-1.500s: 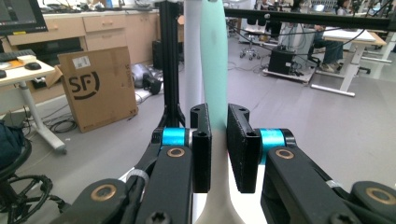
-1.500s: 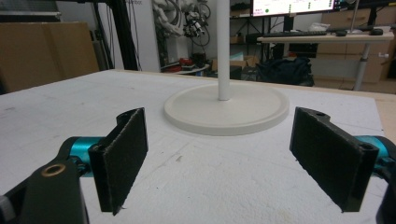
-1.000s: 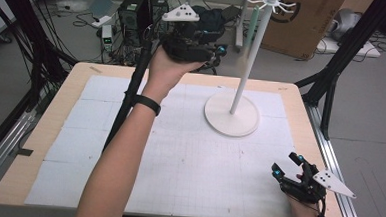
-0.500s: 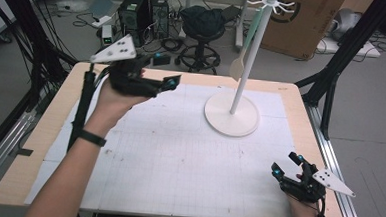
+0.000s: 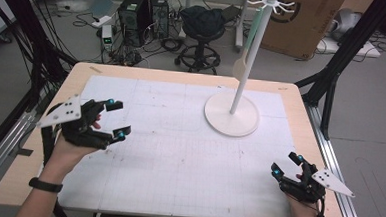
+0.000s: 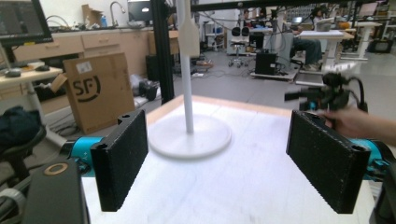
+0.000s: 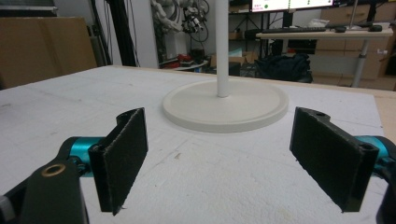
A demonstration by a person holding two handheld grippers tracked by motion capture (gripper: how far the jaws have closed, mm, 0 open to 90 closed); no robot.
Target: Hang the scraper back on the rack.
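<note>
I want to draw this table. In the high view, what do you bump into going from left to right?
Left tongs → white stand with a spatula hanging on it → right tongs.

- The bench (image 5: 301, 101) has a pale wooden top with rounded corners, seen whole in the high view.
- A white sheet (image 5: 178, 153) with a faint grid covers most of the bench top, leaving a wooden border bare along each edge.
- A white stand (image 5: 230, 115) sits on the sheet toward the far right: a round, flat base with a raised rim and a thin upright pole rising from its middle.
- In the right gripper view the sheet's surface looks rough and lightly scuffed, and the base lies flat on it.
</note>
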